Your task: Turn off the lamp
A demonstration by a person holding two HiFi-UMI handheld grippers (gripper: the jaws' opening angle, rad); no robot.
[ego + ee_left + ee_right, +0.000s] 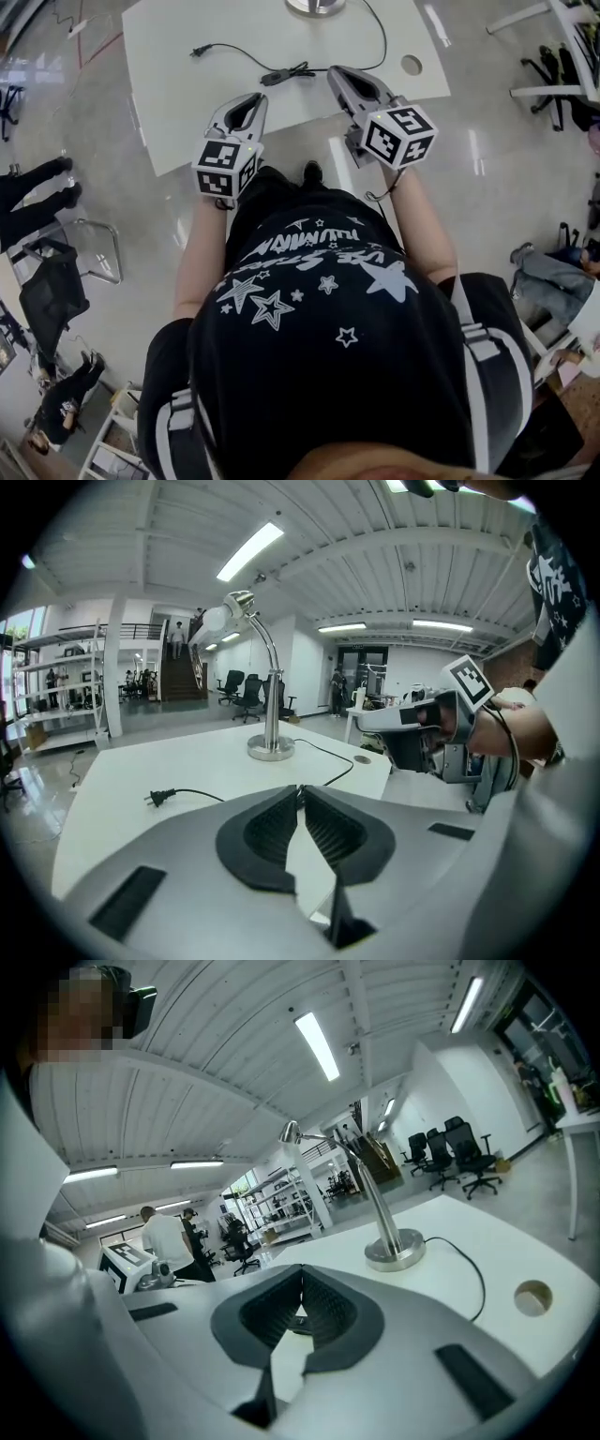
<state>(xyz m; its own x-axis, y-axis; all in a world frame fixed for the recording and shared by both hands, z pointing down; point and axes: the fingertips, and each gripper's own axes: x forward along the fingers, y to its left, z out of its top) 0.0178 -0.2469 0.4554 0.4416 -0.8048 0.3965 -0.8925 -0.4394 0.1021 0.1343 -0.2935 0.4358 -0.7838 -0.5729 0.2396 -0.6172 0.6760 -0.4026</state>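
The lamp [272,700] stands at the far side of the white worktop [187,103], its round metal base [314,5] cut by the top edge of the head view, well apart from both grippers. Its long axis is upright: a chrome stem rises from the base, arches over at the top and carries the head [220,618], which in the left gripper view points down and to the left. A black cord [382,42] loops from the base toward the near edge, and a thicker dark piece on it, probably the inline switch [279,77], lies lengthwise left to right near the middle of the head view. It sits between the two gripper tips and just beyond them. The plug [198,52] lies loose on the worktop at the upper left. The left gripper [300,790] has its jaws together on nothing. The right gripper [301,1269] likewise shows its tips meeting, with only a dark scrap of something on the worktop glimpsed through the gap below them. The base looks heavy and steady and the neck bendable, so the lamp itself likely needs no hold. The switch looks small, light and hard, on a limp cord over a slick surface, so it would probably skate if pushed sideways. The safer course seems to be a press straight down on its top, perhaps with the other gripper pinning the cord beside it.
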